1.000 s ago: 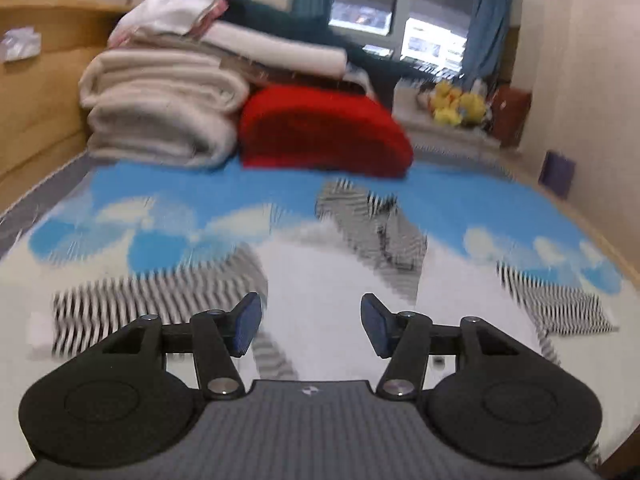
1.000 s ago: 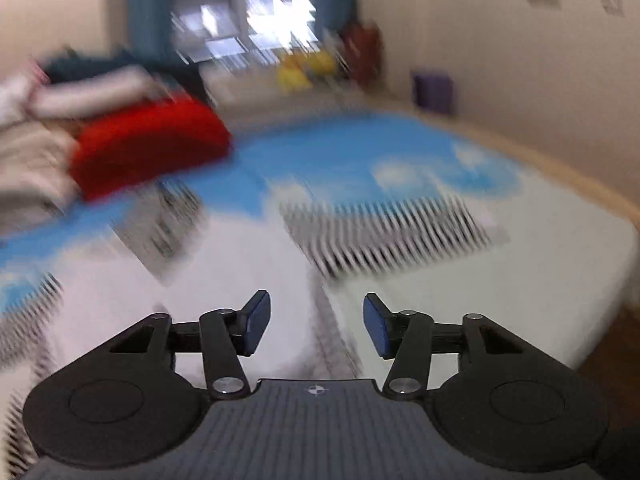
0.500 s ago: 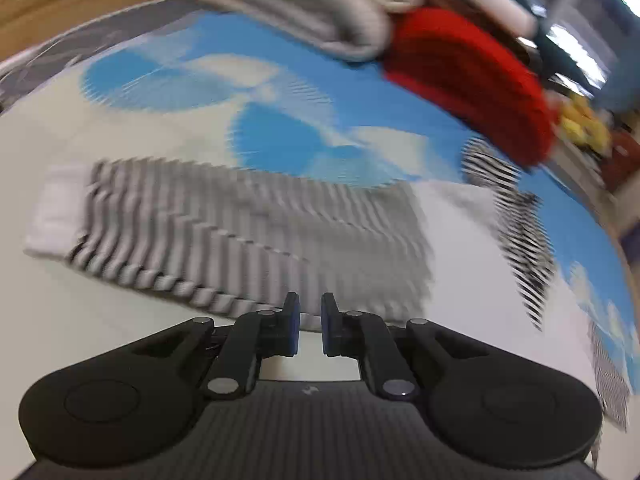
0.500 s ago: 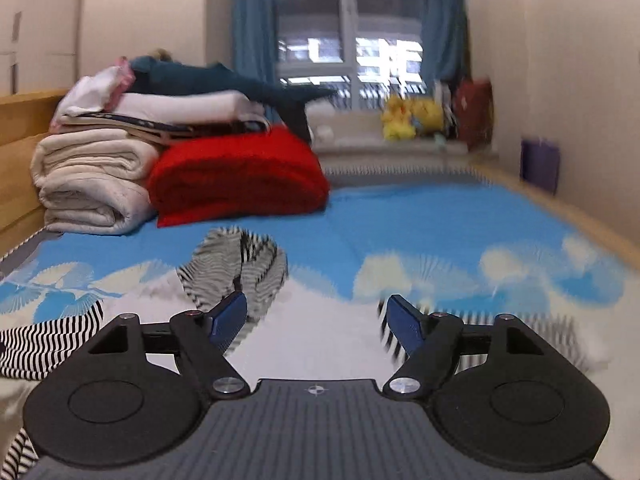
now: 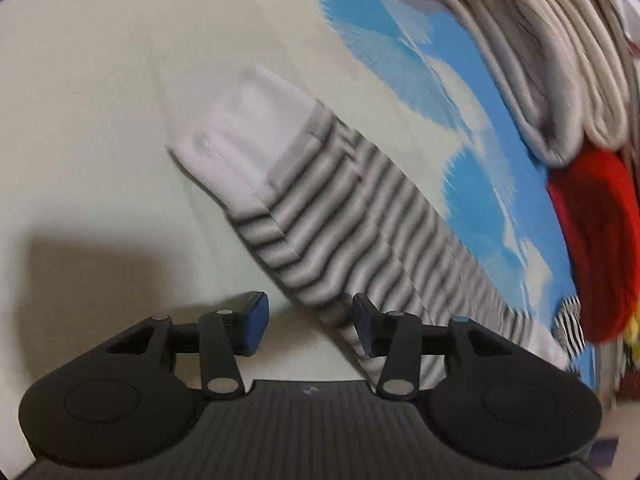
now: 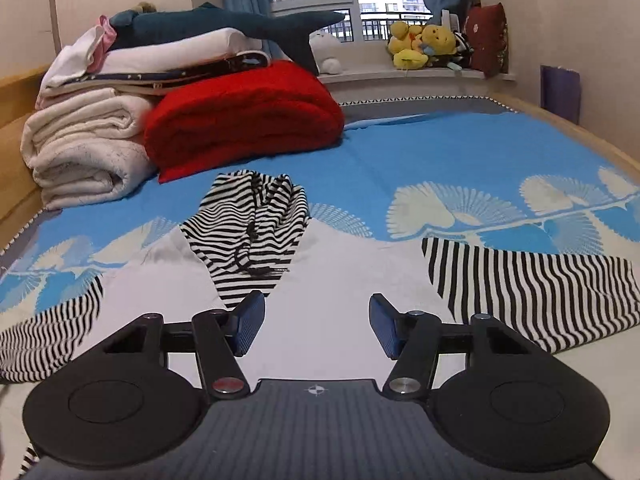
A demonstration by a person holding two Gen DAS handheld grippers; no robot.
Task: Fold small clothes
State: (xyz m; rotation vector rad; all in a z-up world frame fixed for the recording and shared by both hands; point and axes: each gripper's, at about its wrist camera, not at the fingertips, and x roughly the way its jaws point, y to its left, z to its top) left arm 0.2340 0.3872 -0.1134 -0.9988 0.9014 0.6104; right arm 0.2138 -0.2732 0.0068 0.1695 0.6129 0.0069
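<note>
The bed (image 6: 460, 148), covered in a blue-and-white printed sheet, serves as the folding surface. Folded blankets (image 6: 80, 148), a red throw (image 6: 244, 116) and a plush shark (image 6: 224, 24) are stacked at its far end against the headboard side, leaving the near part free for work.

The garment, a white top (image 6: 320, 320) with black-and-white striped hood and sleeves, lies spread flat near the front of the bed. Its hood (image 6: 252, 232) points away toward the blankets. The two sleeves run out to either side, which suits folding them inward first. The right sleeve (image 6: 536, 280) lies flat and undisturbed.

The left sleeve (image 5: 360, 224), ending in a white cuff (image 5: 240, 140), stretches diagonally across the left wrist view.

The left gripper (image 5: 310, 324) points steeply down over this sleeve's lower edge. Its jaws are about half apart and opening; striped cloth shows between them, but the pads do not press it.

The right gripper (image 6: 316, 326) hovers above the white body of the top, jaws fairly wide and closing, nothing between them.
</note>
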